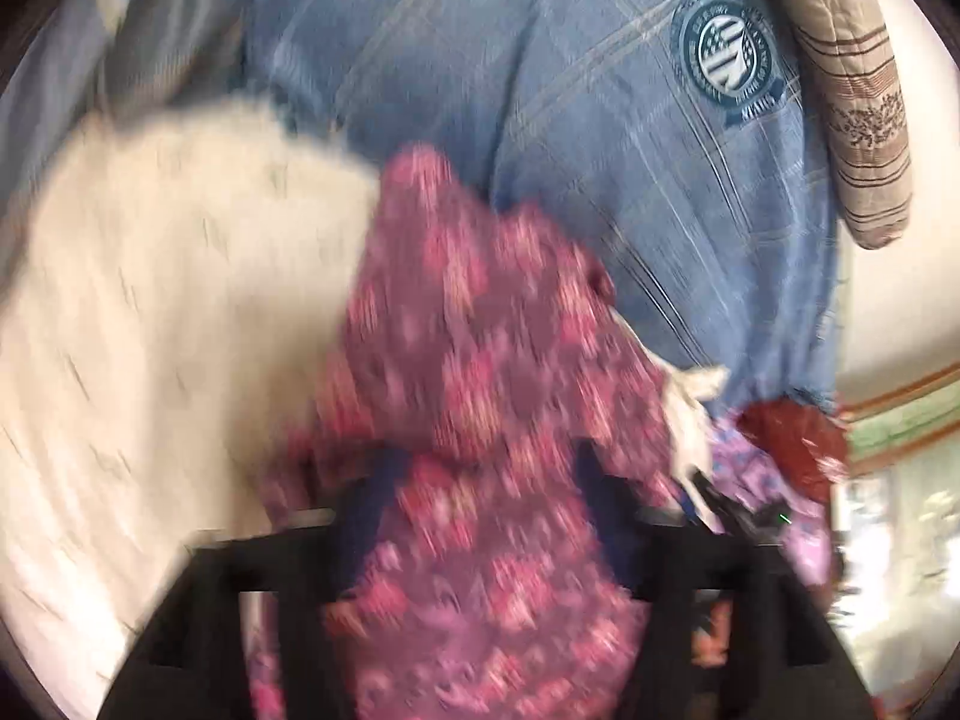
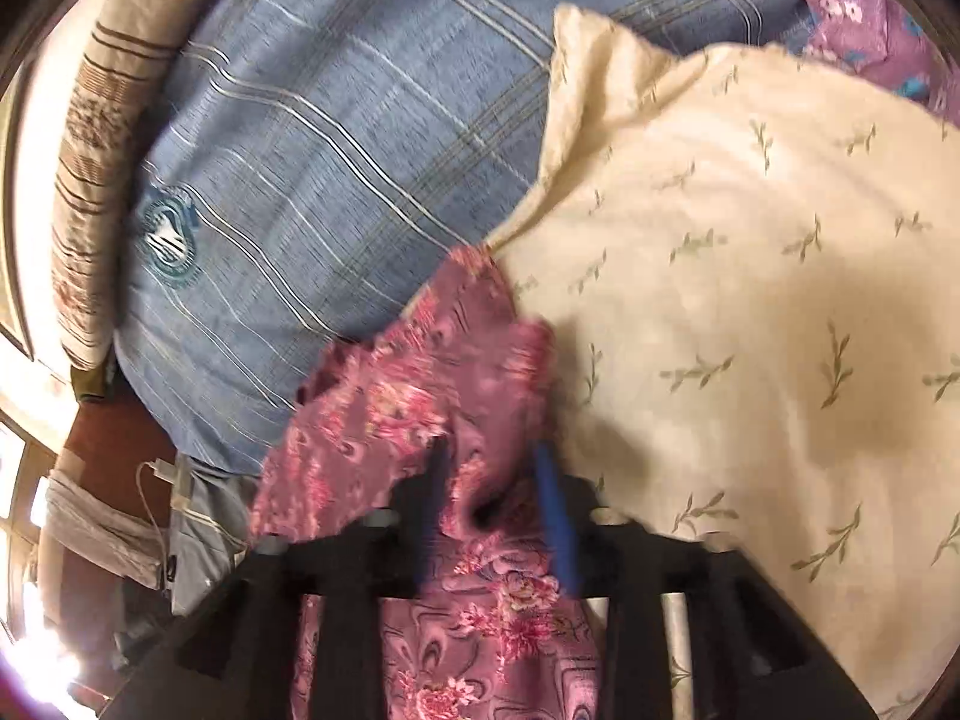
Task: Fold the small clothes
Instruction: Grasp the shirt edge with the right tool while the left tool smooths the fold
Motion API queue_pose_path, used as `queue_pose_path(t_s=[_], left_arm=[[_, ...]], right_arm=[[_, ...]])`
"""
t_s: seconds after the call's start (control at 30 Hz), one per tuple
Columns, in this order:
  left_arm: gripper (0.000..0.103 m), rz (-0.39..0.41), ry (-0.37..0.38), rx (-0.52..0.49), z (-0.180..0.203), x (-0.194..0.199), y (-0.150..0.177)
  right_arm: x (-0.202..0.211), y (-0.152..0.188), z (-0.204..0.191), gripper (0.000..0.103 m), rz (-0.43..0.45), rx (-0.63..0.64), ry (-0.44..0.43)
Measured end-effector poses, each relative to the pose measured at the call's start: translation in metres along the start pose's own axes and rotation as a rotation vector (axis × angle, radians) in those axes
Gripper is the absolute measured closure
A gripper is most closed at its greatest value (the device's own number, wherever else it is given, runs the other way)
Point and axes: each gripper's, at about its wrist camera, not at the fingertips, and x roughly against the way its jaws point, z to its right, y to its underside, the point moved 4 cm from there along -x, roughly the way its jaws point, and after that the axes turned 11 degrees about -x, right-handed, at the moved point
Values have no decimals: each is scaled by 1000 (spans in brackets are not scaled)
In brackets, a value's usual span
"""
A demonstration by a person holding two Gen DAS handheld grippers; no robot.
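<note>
Gripping the pink floral garment [image 1: 474, 360], both jaws pinch its edge.

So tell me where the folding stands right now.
Done: no finished fold shows anywhere. In hand: the left gripper and right gripper each pinch the pink floral garment, lifted and bunched over the cream leaf-print cloth and blue plaid sheet. Left: spreading it flat, then folding.

Garment [image 2: 456, 384]: maroon-pink, red-and-pink floral print. Cloth [image 2: 750, 276]: cream, scattered green leaf sprigs. Bedspread [image 2: 336, 138]: blue, pale plaid lines, dark teal round crest [image 1: 729, 57]. Pillow [image 1: 852, 90]: tan with brown stripes. Fabric [image 2: 864, 18]: purple with blue and white flowers.
</note>
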Motion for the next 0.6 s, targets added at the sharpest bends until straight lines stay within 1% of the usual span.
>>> queue_pose_path(t_s=[0.07,0.1,0.13,0.17,0.2,0.23,0.27,0.3,0.33,0.37,0.4,0.43,0.47,0.5,0.53,0.57,0.6], left_arm=[[30,7,-58,-9,-1,-8,-18],[30,-7,-83,1,-7,-19,-28],[30,-27,-104,28,-13,-30,-32],[30,-54,-112,58,-19,-42,-31],[34,-100,-114,105,-28,-60,-30],[60,-124,-104,134,-29,-72,-29],[88,-149,-86,137,-28,-81,-28],[88,-145,-90,114,-24,-85,-27],[88,-86,-101,85,-17,-79,-29],[88,-43,-99,64,-13,-75,-31],[88,-2,-98,47,-8,-70,-33],[88,17,-112,46,-7,-68,-36],[89,23,-139,42,-8,-69,-37],[89,14,-192,33,-10,-72,-36],[89,-11,-242,24,-12,-78,-34],[89,-37,-272,23,-15,-85,-31],[89,-50,-274,29,-16,-88,-31]], right_arm=[[1,-5,-5,56,4,-7,-15],[-2,-9,-5,55,1,-4,-20],[-8,-12,-10,53,0,9,-2],[-16,-15,-14,50,5,26,40],[-22,-14,-16,49,9,39,78],[-31,-13,-17,50,4,49,116],[-41,-12,-20,62,-13,63,138],[-46,-13,-30,92,-19,111,141],[-43,-14,-43,91,-1,173,130],[-34,-16,-58,91,35,229,87],[-22,-19,-75,92,70,265,4],[-15,-22,-85,92,88,276,-52],[-9,-26,-90,92,110,277,-77],[-10,-30,-92,92,112,270,-85],[-18,-33,-88,92,91,260,-70],[-29,-35,-79,91,74,245,-14],[-42,-34,-67,91,42,233,42]])
